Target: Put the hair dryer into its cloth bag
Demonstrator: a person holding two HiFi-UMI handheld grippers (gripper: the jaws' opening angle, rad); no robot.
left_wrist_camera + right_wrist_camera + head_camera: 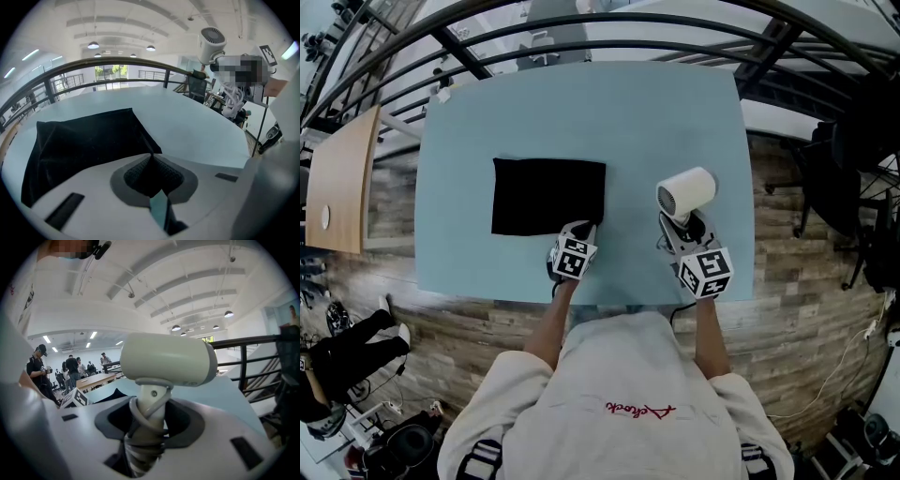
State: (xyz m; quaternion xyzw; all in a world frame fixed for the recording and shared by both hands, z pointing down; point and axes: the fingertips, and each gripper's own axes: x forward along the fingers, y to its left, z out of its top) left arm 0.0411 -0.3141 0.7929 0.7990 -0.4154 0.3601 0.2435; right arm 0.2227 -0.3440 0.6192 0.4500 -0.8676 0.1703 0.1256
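Note:
A black cloth bag lies flat on the pale blue table. My left gripper sits at the bag's near right corner. In the left gripper view its jaws are closed with a fold of the black cloth pinched between the pads. A white hair dryer stands upright to the right of the bag. Its handle, with the cord wound round it, is clamped in my right gripper. The right gripper view shows the barrel just above the jaws. From the left gripper view, the dryer is at the upper right.
A wooden desk stands off the table's left side. A black railing curves behind the table. A dark chair is at the right. Someone's legs are on the wood floor at the lower left.

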